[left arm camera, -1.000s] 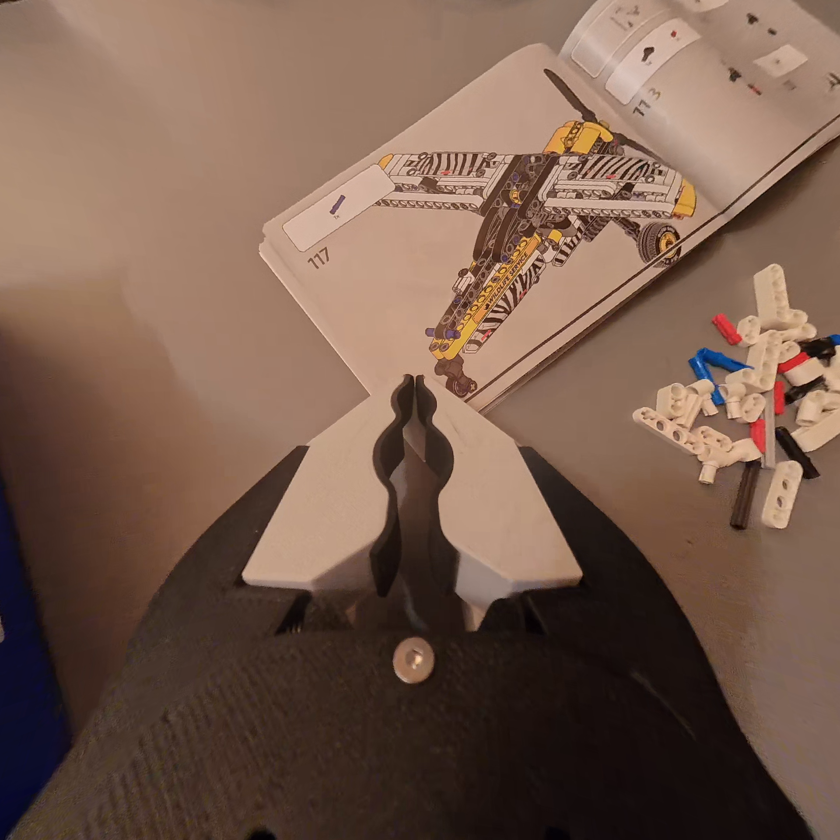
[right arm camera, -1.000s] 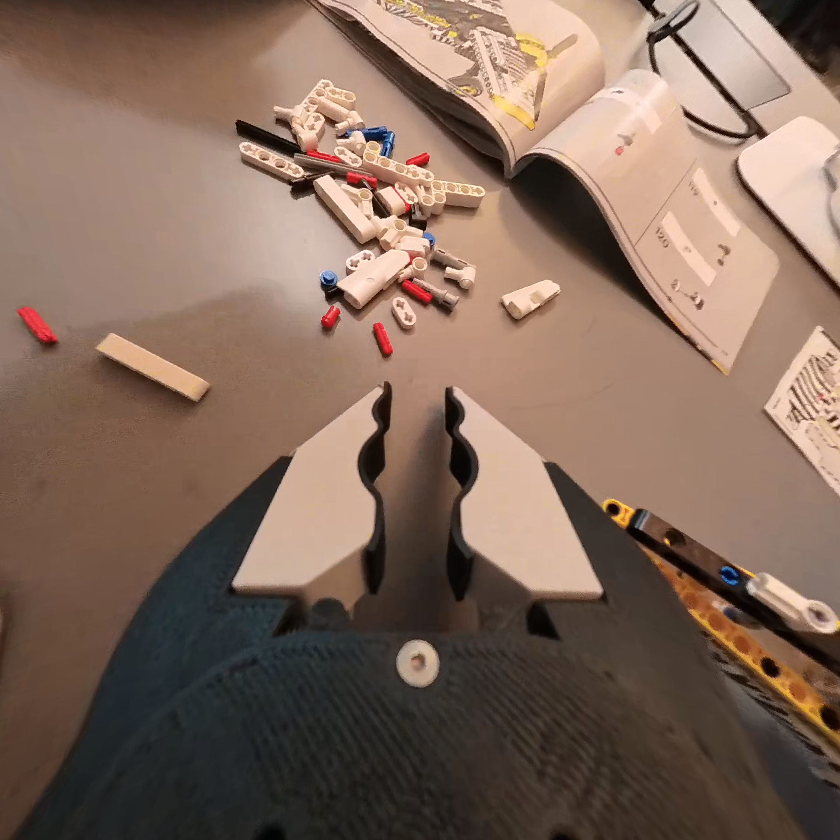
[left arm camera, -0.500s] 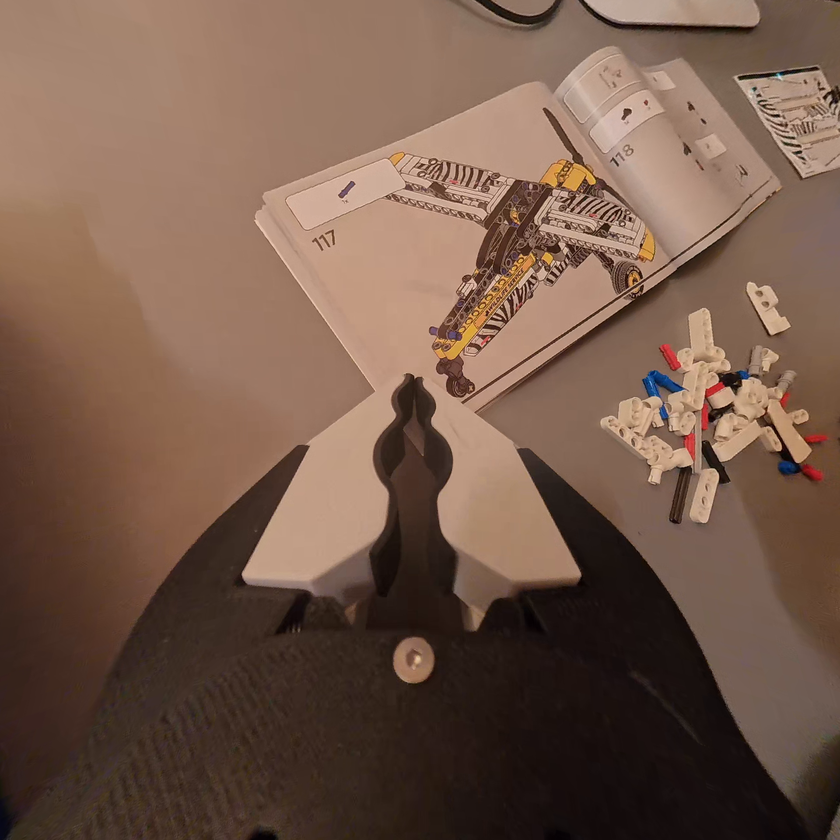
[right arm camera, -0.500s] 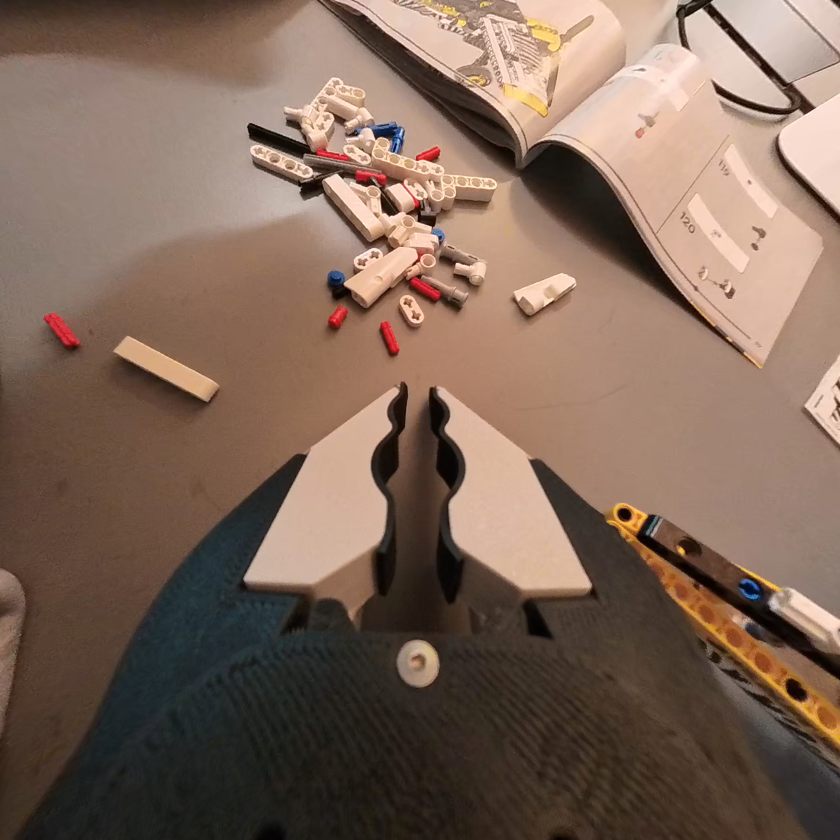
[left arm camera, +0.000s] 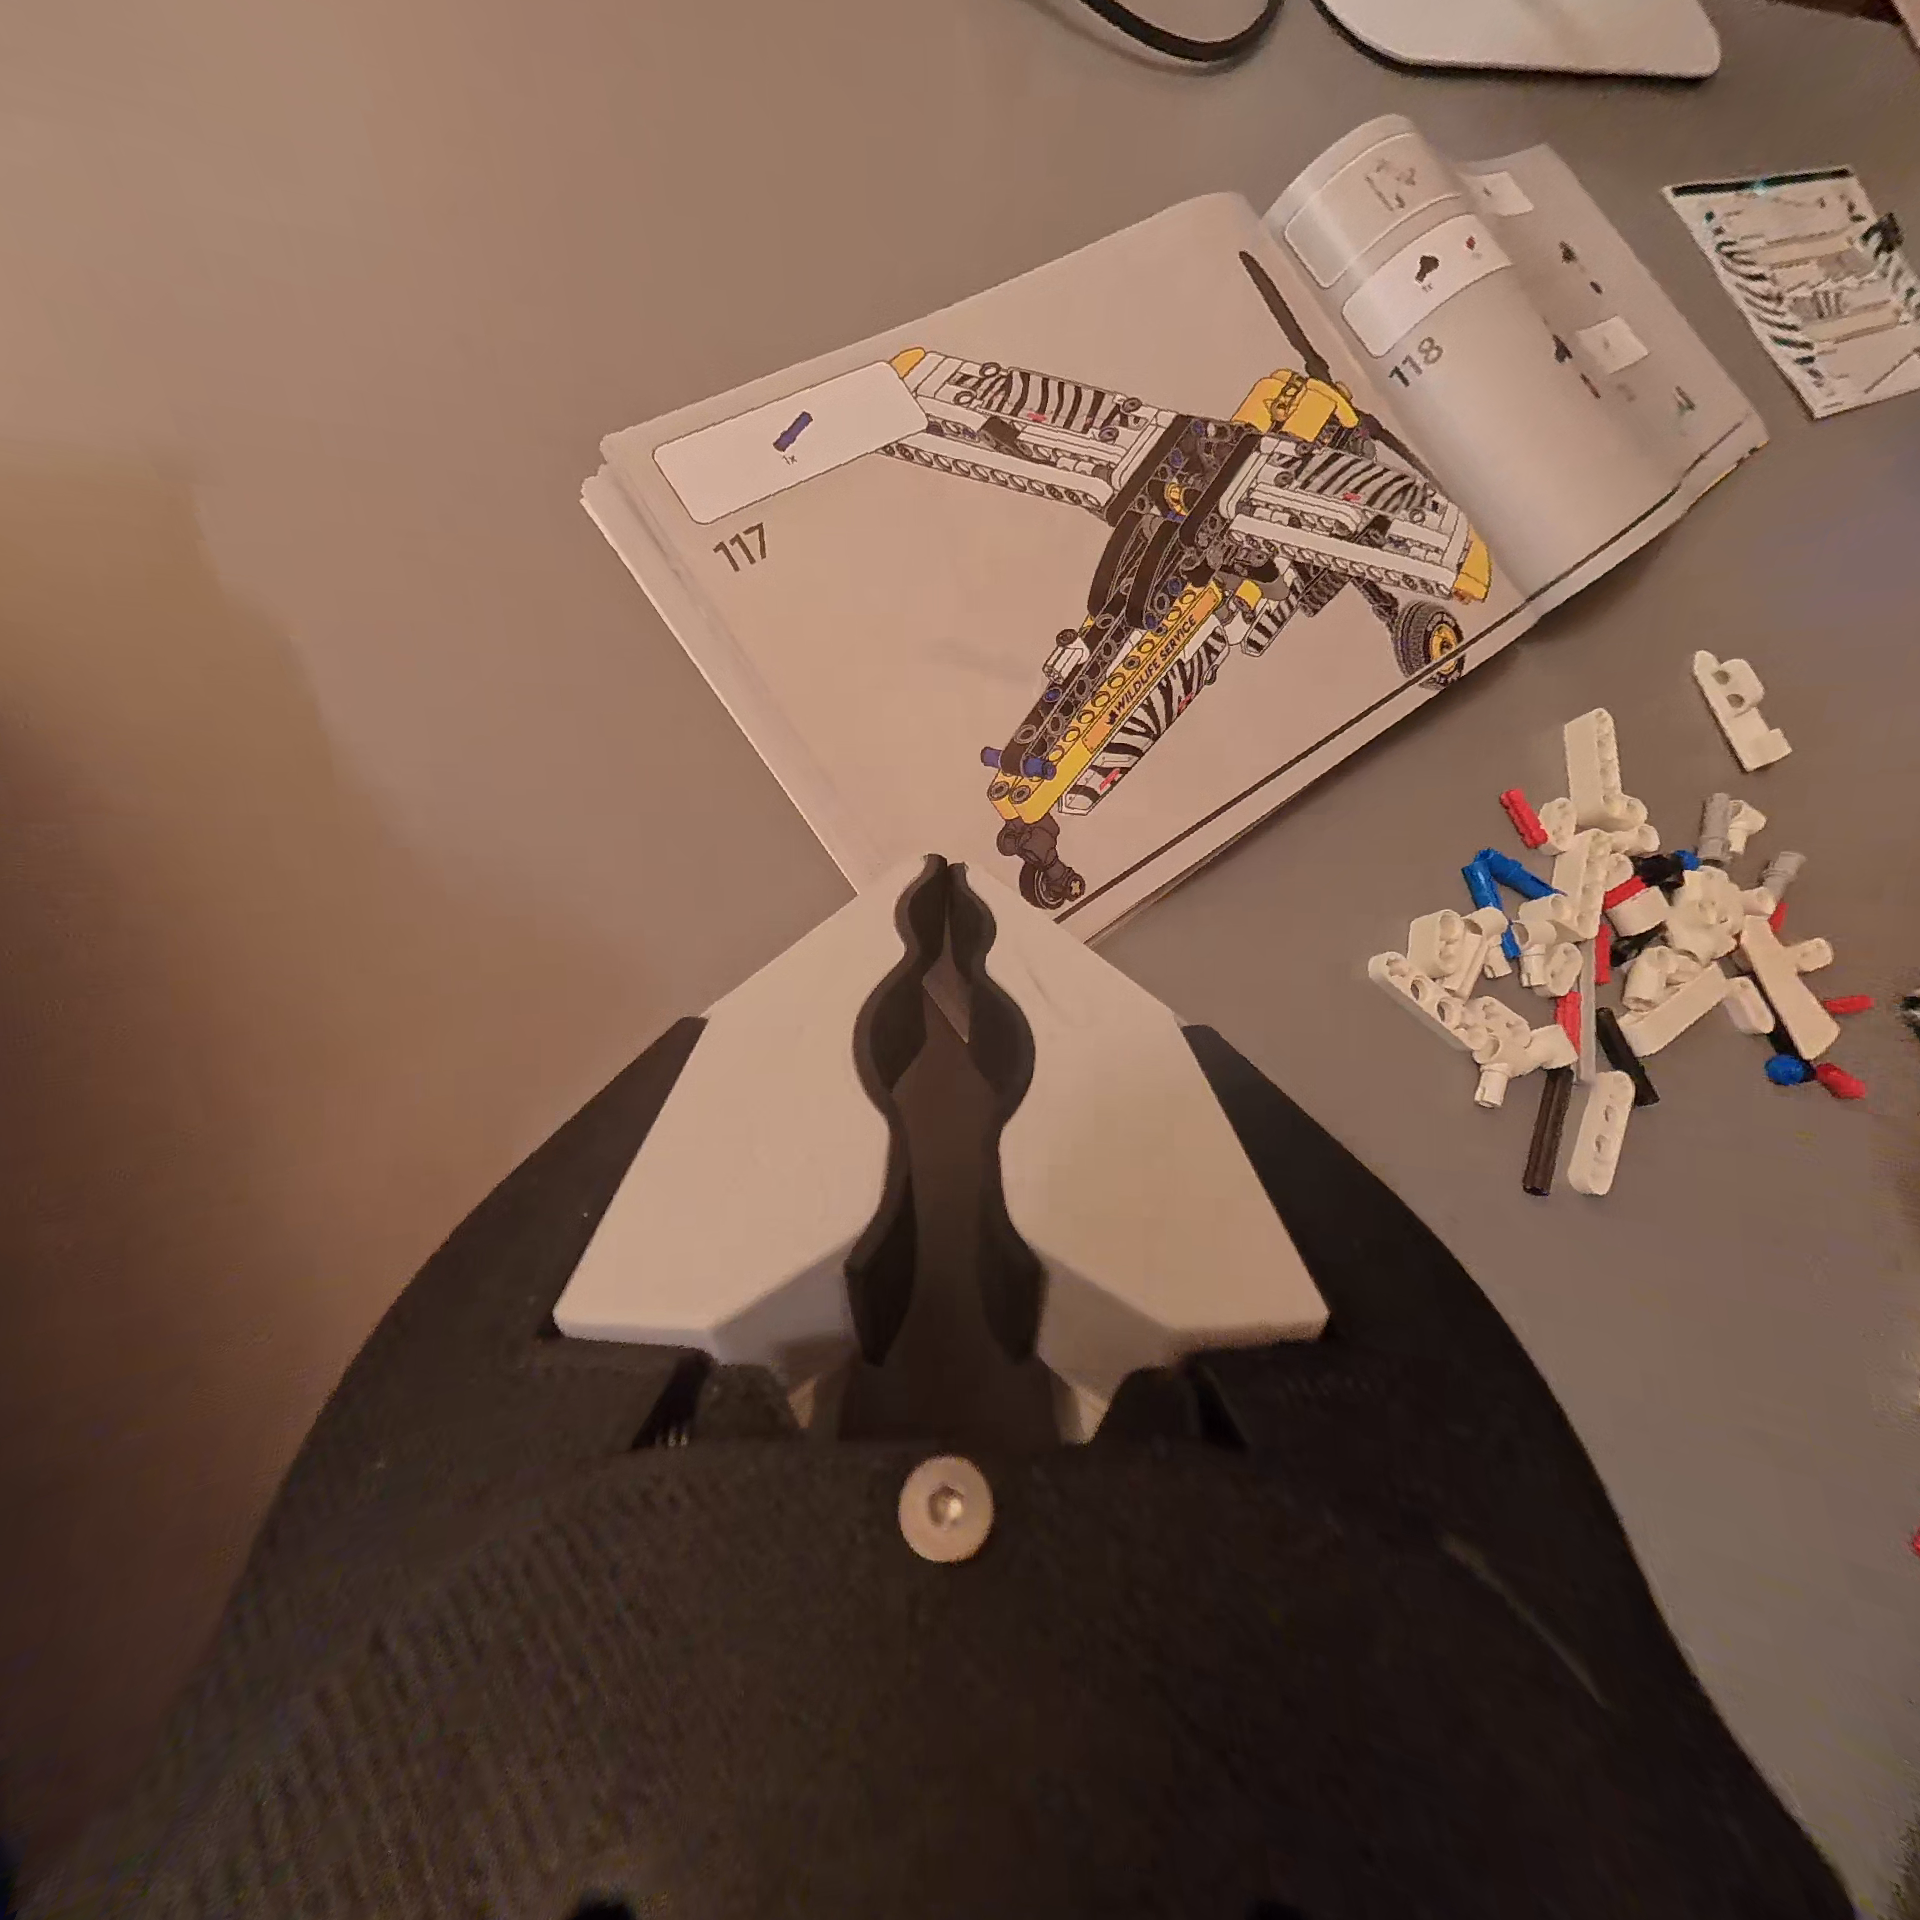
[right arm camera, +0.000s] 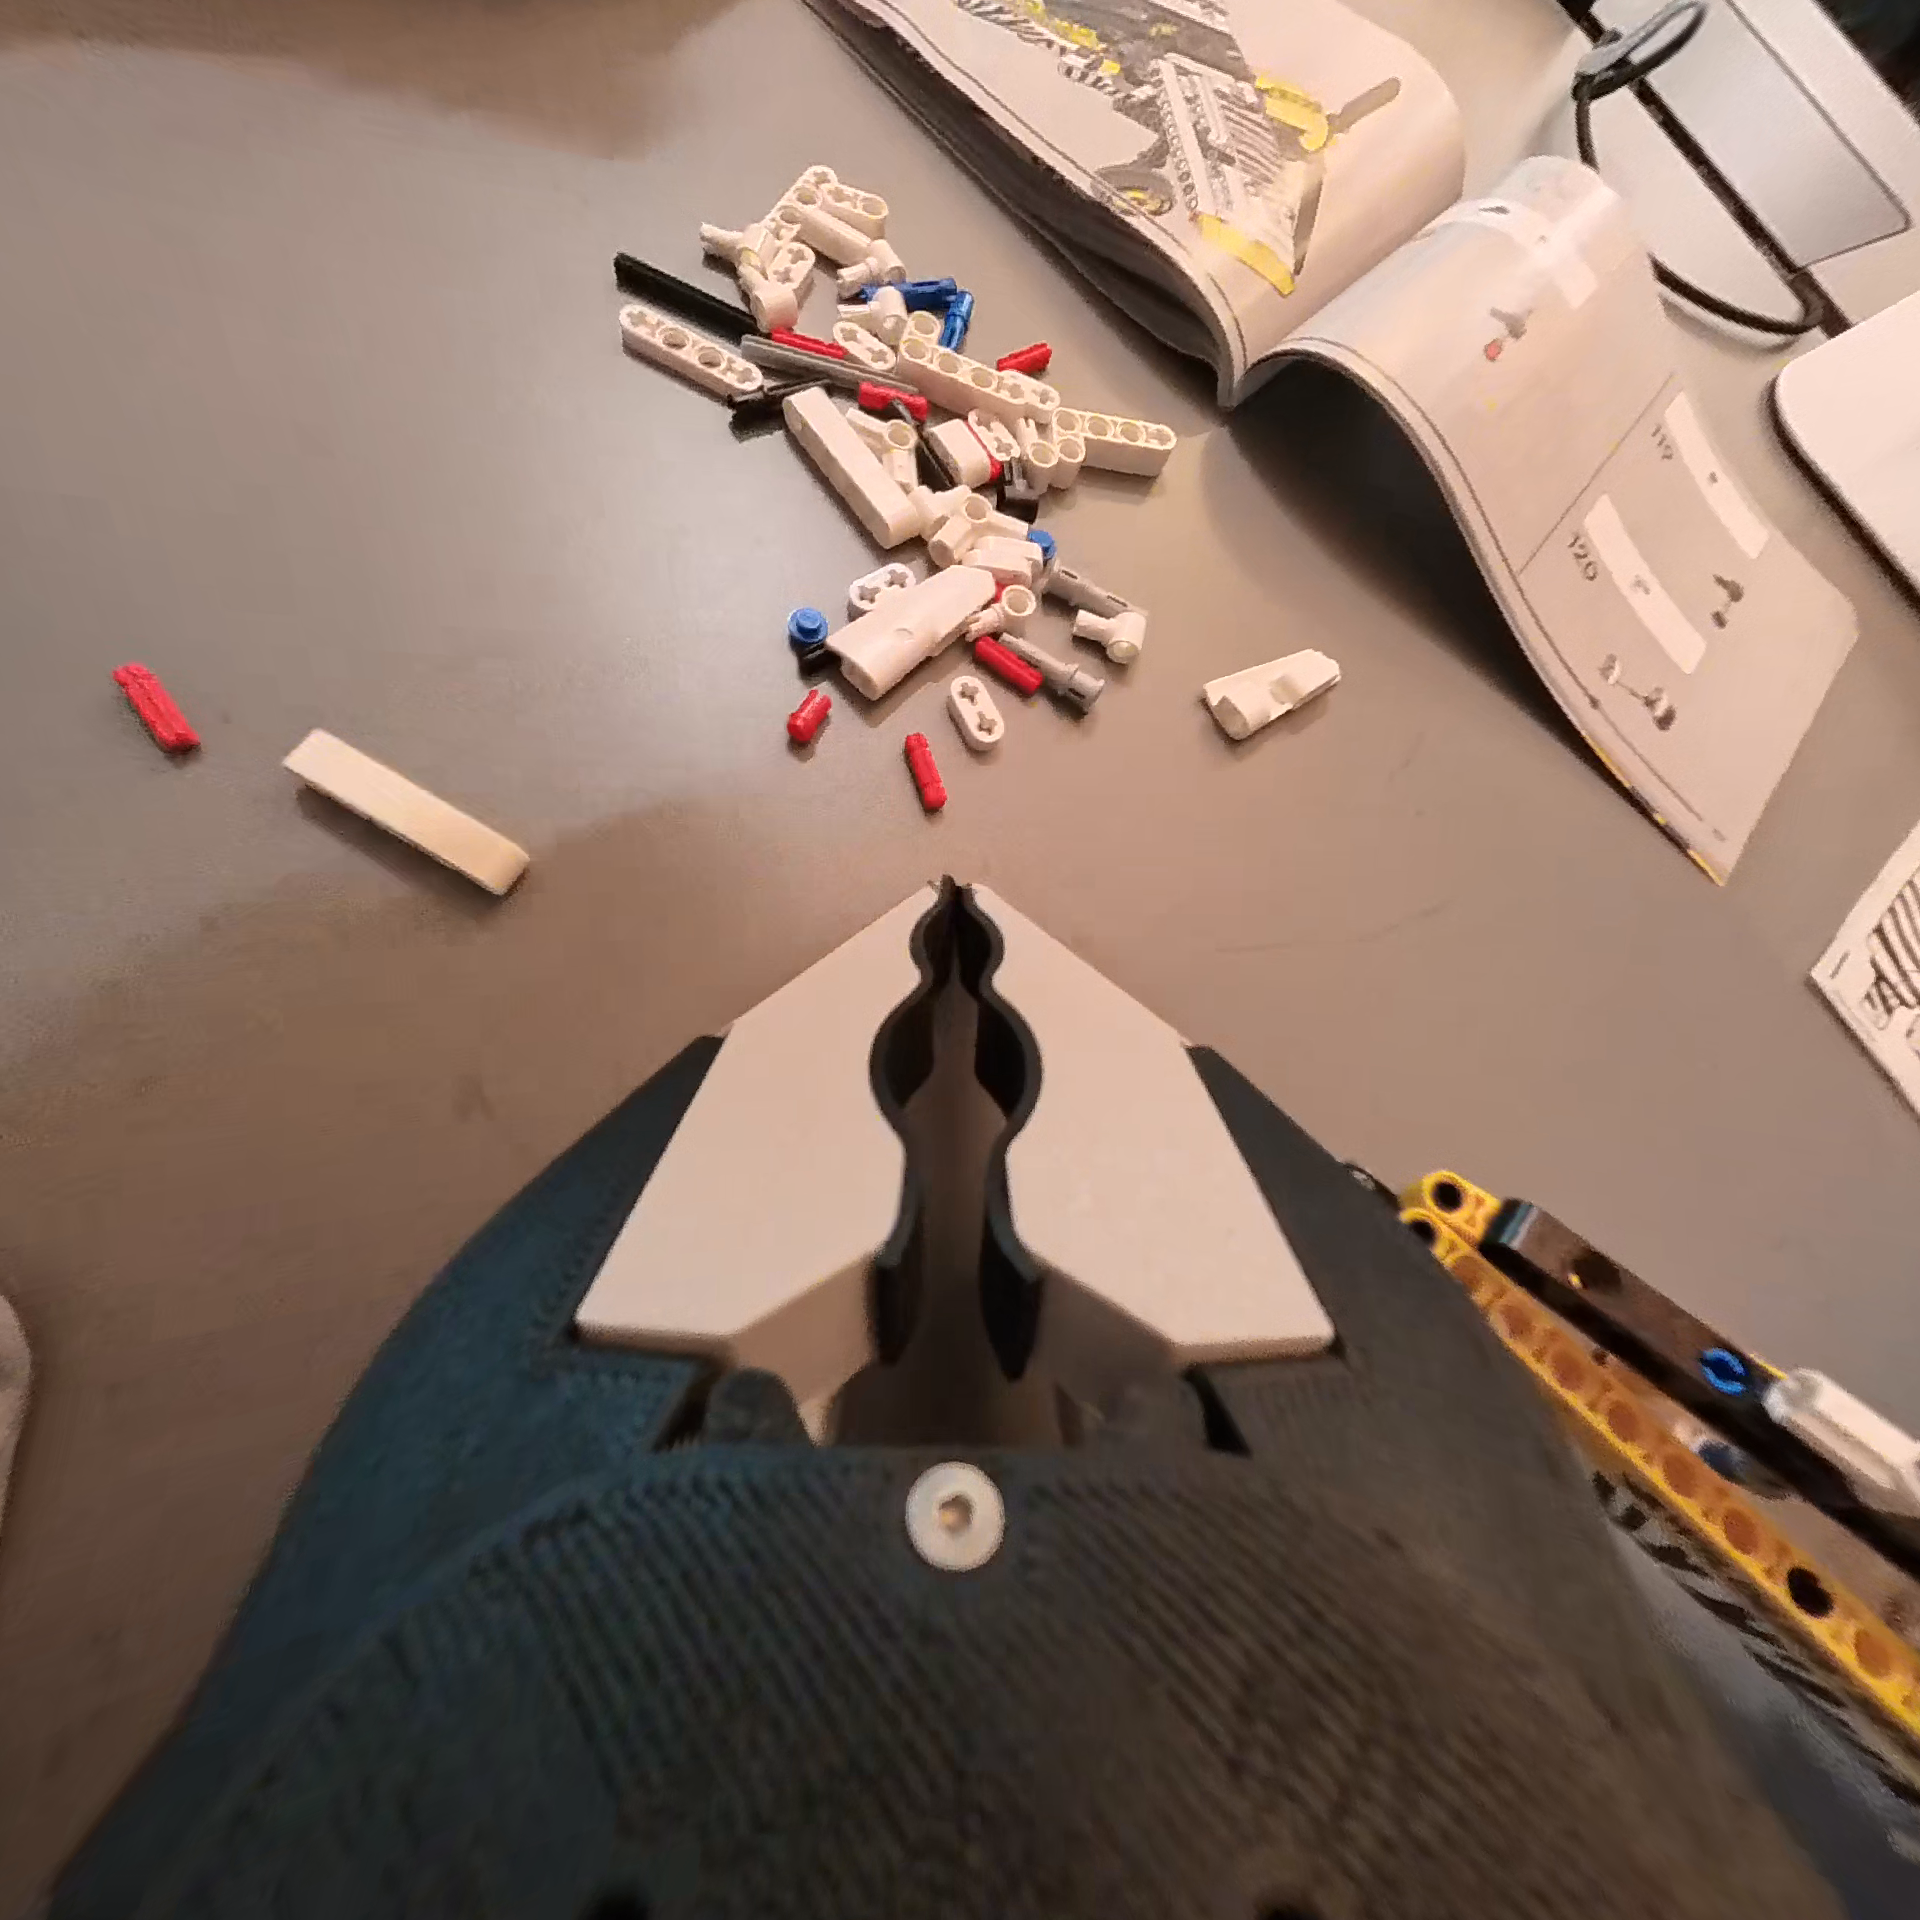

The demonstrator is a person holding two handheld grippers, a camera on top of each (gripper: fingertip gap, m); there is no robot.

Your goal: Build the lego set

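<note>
No container is seen; the loose lego pieces [right arm camera: 914, 457] are heaped directly on the desk [right arm camera: 312, 416], ahead of the right gripper [right arm camera: 951, 891], whose tips are pressed together with nothing between them. The left gripper [left arm camera: 940, 868] is likewise closed and empty, with the open instruction booklet [left arm camera: 935, 623] just ahead of it and the heap to its right. Only in the right wrist view are recorded a cream flat bar [right arm camera: 405, 810] and a red pin [right arm camera: 156, 707] ahead to the left, and a partly built yellow-and-black assembly [right arm camera: 1621, 1371] beside the gripper's right. A sticker sheet [left arm camera: 1808, 286] is seen whole only in the left wrist view.
</note>
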